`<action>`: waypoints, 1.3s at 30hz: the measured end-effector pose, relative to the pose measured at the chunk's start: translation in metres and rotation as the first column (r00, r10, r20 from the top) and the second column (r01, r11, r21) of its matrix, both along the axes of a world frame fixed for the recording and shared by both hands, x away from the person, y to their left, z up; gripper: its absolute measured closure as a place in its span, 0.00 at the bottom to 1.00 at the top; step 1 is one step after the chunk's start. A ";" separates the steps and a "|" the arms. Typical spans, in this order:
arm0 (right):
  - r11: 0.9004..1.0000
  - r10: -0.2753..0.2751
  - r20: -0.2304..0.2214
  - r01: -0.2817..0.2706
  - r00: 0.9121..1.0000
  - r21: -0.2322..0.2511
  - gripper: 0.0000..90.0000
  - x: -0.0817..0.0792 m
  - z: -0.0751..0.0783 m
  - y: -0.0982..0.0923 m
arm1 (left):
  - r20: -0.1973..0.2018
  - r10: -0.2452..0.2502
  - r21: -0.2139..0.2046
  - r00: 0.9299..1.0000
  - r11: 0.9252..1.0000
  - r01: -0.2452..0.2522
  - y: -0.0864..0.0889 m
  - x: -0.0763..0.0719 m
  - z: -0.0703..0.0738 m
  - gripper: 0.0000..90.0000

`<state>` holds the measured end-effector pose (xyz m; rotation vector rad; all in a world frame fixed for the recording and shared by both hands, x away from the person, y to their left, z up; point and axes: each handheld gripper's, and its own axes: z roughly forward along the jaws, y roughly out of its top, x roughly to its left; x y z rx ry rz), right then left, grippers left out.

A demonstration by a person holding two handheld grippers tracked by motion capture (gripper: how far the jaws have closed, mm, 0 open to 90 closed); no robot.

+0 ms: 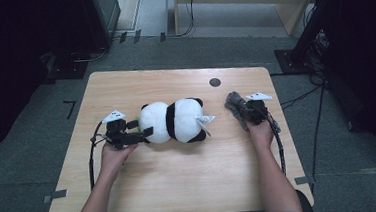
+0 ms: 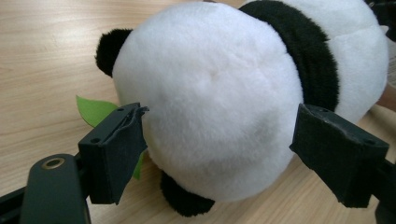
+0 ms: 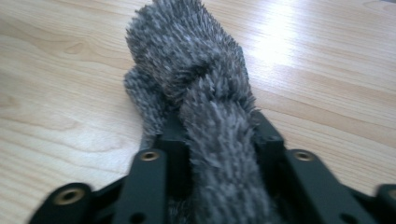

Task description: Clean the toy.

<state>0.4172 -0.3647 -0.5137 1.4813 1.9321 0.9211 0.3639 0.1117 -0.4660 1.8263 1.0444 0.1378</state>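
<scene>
jaws of the right gripper (image 3: 219, 154) are pinched on a grey furry cloth (image 3: 187, 60), which bunches up between them and runs forward onto the table (image 3: 56, 84). jaws of the left gripper (image 2: 215, 158) stand wide on either side of the panda (image 2: 210, 107), one pad (image 2: 114, 154) at the white plush beside a green leaf (image 2: 93, 109), the other pad (image 2: 338, 156) just off the fur; whether they press it yet i cannot tell.

in the high view the panda (image 1: 173, 121) lies on its side near the middle of the table (image 1: 181, 186), with a white tag sticking out at its right end. the left gripper (image 1: 145, 134) reaches it from the left. the cloth (image 1: 236, 105) lies well apart from the toy, near the right edge, with the right gripper (image 1: 249, 112) and hand (image 1: 261, 133) on it.

my reading: the grasp on the cloth is made, and the panda is being framed to steady it. the work looks like dressing or wiping the toy with the cloth, though which is unclear.

next, the right hand would need to lift the cloth clear of the wood and carry it across to the panda without letting the limp fabric drag or slip. the left jaws would need to close enough to hold the soft body still, not so hard that it rolls or squashes away.
</scene>
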 end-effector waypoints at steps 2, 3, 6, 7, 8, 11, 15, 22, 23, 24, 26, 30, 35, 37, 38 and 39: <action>1.000 0.007 -0.010 -0.007 1.000 -0.009 0.80 0.000 0.004 0.000 | 0.002 -0.002 0.008 1.000 1.000 0.002 -0.001 0.001 0.001 0.18; 1.000 0.011 -0.010 -0.011 1.000 -0.008 0.82 -0.001 0.006 0.000 | 0.005 -0.003 0.014 1.000 1.000 0.003 -0.001 0.002 0.002 0.18; 1.000 0.024 -0.018 -0.024 1.000 0.014 0.83 -0.001 0.012 0.001 | 0.030 0.000 0.030 1.000 1.000 -0.001 -0.002 0.005 0.008 0.15; 0.999 0.028 -0.024 -0.027 0.999 0.031 0.83 -0.002 0.014 0.001 | 0.039 -0.007 0.027 0.999 1.000 0.006 -0.002 0.006 0.010 0.14; 0.999 0.029 -0.023 -0.028 0.999 0.043 0.83 -0.002 0.017 0.000 | 0.049 -0.012 0.028 0.999 1.000 0.011 -0.003 0.009 0.012 0.13; 0.997 0.038 -0.024 -0.036 0.999 0.071 0.83 -0.005 0.023 0.001 | 0.041 -0.018 0.038 0.999 0.999 0.016 -0.008 0.018 0.013 0.09; 0.995 0.061 -0.016 -0.059 0.998 0.077 0.83 -0.011 0.035 0.003 | -0.001 -0.011 0.094 1.000 0.996 0.011 -0.016 0.026 0.004 0.04; 0.989 0.116 0.006 -0.116 0.993 0.094 0.83 -0.023 0.059 0.015 | -0.047 -0.037 0.042 0.998 0.998 0.039 -0.015 0.033 -0.008 0.00; 0.987 0.125 0.002 -0.124 0.992 0.104 0.83 -0.024 0.061 0.016 | -0.056 -0.047 0.038 0.997 0.998 0.049 -0.014 0.033 -0.010 0.00; 0.985 0.133 -0.002 -0.132 0.991 0.112 0.83 -0.025 0.064 0.018 | -0.065 -0.065 0.023 0.996 0.997 0.067 -0.013 0.034 -0.011 0.01; 0.984 0.145 0.001 -0.145 0.989 0.105 0.83 -0.029 0.069 0.022 | -0.044 -0.074 0.025 0.996 0.997 0.075 -0.012 0.032 -0.012 0.08; 0.983 0.162 0.003 -0.162 0.987 0.082 0.82 -0.030 0.075 0.029 | -0.033 -0.073 0.038 0.997 0.996 0.075 -0.011 0.027 -0.011 0.18; 0.977 0.179 -0.007 -0.177 0.984 0.119 0.82 -0.028 0.082 0.037 | -0.029 -0.058 0.054 0.998 0.997 0.060 -0.014 0.023 -0.008 0.31; 0.977 0.188 -0.005 -0.187 0.982 0.102 0.82 -0.028 0.087 0.041 | -0.028 -0.054 0.057 0.998 0.997 0.056 -0.014 0.022 -0.007 0.32; 0.976 0.197 0.001 -0.196 0.980 0.095 0.82 -0.028 0.090 0.043 | -0.028 -0.052 0.057 0.998 0.997 0.053 -0.015 0.022 -0.007 0.32; 0.973 0.212 0.007 -0.212 0.977 0.086 0.82 -0.028 0.093 0.045 | -0.026 -0.050 0.057 0.998 0.997 0.051 -0.015 0.021 -0.008 0.32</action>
